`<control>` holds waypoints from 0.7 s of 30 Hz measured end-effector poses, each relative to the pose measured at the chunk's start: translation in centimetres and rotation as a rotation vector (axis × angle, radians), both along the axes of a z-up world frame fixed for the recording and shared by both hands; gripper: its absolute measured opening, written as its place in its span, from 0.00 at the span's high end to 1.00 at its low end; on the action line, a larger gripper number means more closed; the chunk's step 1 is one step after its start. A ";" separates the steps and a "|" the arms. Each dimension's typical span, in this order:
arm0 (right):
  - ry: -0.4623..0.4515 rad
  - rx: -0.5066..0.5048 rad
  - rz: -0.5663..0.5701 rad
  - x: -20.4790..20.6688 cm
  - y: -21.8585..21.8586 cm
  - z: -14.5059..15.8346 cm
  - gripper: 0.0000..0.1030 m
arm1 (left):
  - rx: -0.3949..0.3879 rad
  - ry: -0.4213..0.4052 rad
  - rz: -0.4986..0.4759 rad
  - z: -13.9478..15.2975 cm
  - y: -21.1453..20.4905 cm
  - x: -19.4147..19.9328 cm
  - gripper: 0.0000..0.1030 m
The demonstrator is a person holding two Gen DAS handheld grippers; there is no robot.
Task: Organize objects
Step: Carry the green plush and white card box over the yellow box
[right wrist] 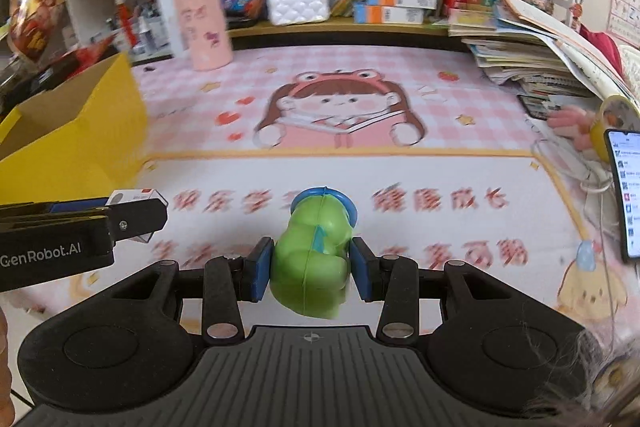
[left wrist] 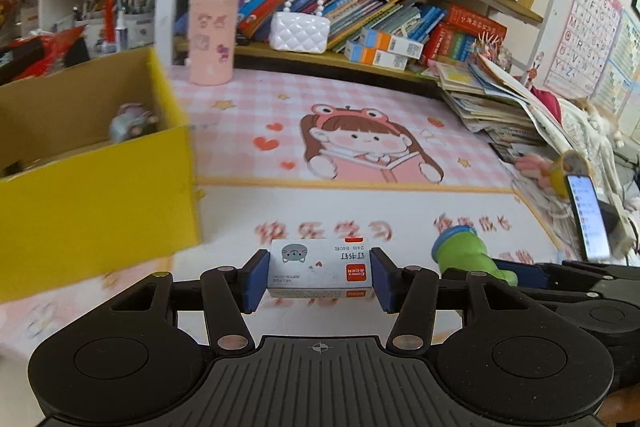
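Note:
My left gripper is shut on a small white staple box with a grey cat face and a red label, held above the pink desk mat. My right gripper is shut on a green plastic toy with a blue ring at its far end. That toy also shows at the right of the left wrist view, and the staple box peeks out at the left of the right wrist view. An open yellow cardboard box stands at the left, with a small grey toy inside.
A pink cylindrical holder and a white quilted purse stand at the back by the bookshelf. A slumped pile of books and a lit phone crowd the right side. A roll of tape lies near the phone.

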State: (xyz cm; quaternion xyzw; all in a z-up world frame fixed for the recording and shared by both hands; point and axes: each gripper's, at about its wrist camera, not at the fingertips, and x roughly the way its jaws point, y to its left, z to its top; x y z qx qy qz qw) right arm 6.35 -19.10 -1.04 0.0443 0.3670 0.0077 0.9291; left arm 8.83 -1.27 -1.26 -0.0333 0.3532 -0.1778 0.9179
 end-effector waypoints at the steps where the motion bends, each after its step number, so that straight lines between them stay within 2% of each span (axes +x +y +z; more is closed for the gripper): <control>1: -0.003 -0.002 0.011 -0.7 0.8 0.1 0.63 | 0.002 -0.001 0.007 0.0 0.9 -0.9 0.50; 9: -0.026 -0.020 0.091 -4.3 6.2 0.4 0.63 | 0.003 0.015 0.090 -0.3 6.4 -5.4 0.50; 21: -0.064 -0.046 0.280 -6.8 13.7 0.4 0.63 | 0.009 -0.020 0.206 0.3 12.4 -9.7 0.50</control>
